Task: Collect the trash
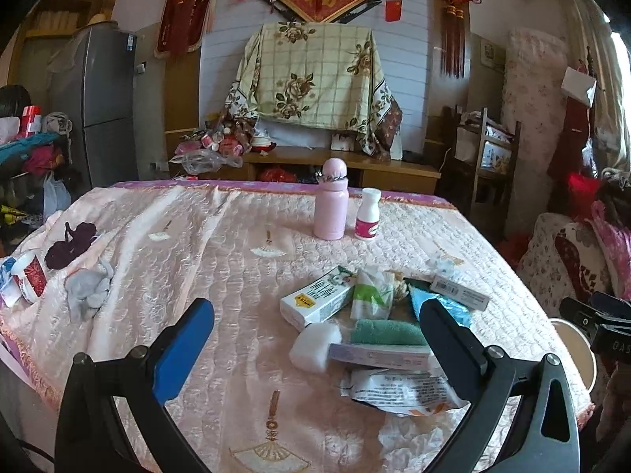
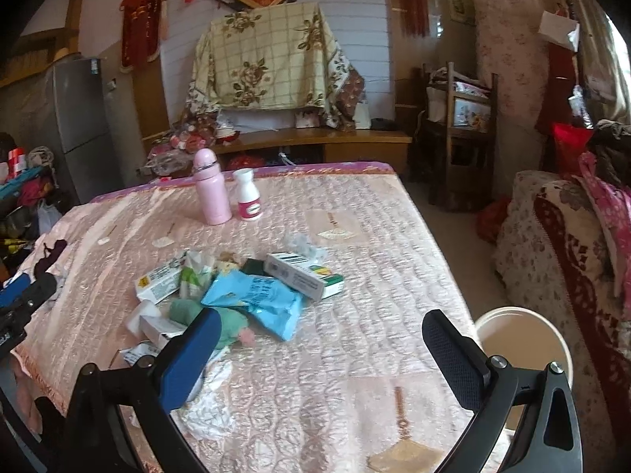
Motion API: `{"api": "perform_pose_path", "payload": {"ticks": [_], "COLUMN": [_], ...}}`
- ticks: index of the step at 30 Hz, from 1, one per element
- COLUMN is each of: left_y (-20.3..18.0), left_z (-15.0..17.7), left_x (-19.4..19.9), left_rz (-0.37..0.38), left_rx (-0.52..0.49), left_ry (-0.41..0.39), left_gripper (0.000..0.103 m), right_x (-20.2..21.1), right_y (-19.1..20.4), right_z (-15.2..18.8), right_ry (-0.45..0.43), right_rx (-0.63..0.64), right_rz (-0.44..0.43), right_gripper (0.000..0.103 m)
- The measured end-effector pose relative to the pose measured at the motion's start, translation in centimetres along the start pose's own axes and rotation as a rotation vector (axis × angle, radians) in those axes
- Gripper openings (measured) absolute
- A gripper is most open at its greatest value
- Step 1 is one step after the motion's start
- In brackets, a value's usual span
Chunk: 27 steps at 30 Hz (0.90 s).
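A heap of trash lies on the pink quilted table (image 1: pixel 221 260): a white-and-green carton (image 1: pixel 315 299), a crumpled wrapper (image 1: pixel 372 289), a green cloth (image 1: pixel 388 332), a white pad (image 1: pixel 313 346), a flat pale box (image 1: pixel 382 356), a printed wrapper (image 1: pixel 398 390). In the right wrist view the blue packet (image 2: pixel 260 295) and a grey-green box (image 2: pixel 303 274) top the same heap. My left gripper (image 1: pixel 315 341) hangs open just before the heap, holding nothing. My right gripper (image 2: pixel 321 349) is open over bare cloth, right of the heap. A white bin (image 2: pixel 524 339) stands beside the table's right edge.
A pink bottle (image 1: pixel 331 201) and a small white bottle (image 1: pixel 367 215) stand at the table's far side. A grey cloth (image 1: pixel 87 289), a dark cloth (image 1: pixel 71 244) and a red-white cup (image 1: pixel 29 276) lie at the left. A sofa (image 2: pixel 568 244) is to the right.
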<state>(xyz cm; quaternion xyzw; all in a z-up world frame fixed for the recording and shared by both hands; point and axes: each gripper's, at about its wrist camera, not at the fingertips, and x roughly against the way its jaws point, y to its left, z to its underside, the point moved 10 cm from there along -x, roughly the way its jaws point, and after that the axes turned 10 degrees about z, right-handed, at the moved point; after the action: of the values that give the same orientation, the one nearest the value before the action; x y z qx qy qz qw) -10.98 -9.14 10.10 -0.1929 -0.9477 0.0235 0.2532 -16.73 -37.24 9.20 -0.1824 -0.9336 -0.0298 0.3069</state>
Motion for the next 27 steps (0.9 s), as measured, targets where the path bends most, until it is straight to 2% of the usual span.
{"api": "perform_pose_path", "payload": {"ticks": [4,16,20,24,27], "left_y": [0.6,2.9,4.2,5.7,6.1], "left_z": [0.4,0.5,0.4,0.7,0.7], "left_x": [-0.4,-2.1,-2.3,-4.0,-6.1], "left_rz": [-0.046,-0.086,-0.071,-0.057,-0.008], "left_rx": [-0.027,-0.027,-0.035,-0.054,-0.050], "left_ry": [0.008,0.044,0.054,0.121,0.165], "left_gripper": [0.103,0.103,0.103,0.103,0.103], "right_x": [-1.3,-2.6,-2.8,-3.3,-3.6], "right_y": [1.6,5.1,5.8,6.1,6.0], "right_z": [0.6,1.4,2.1,2.7,2.9], "right_ry": [0.024,0.072,0.079,0.104,0.109], "right_rx": [0.027,0.068,0.096,0.107,0.112], "right_rz": [-0.021,-0.098,-0.110,-0.124,-0.118], "right_gripper": [0.103,0.103,0.103,0.103,0.103]}}
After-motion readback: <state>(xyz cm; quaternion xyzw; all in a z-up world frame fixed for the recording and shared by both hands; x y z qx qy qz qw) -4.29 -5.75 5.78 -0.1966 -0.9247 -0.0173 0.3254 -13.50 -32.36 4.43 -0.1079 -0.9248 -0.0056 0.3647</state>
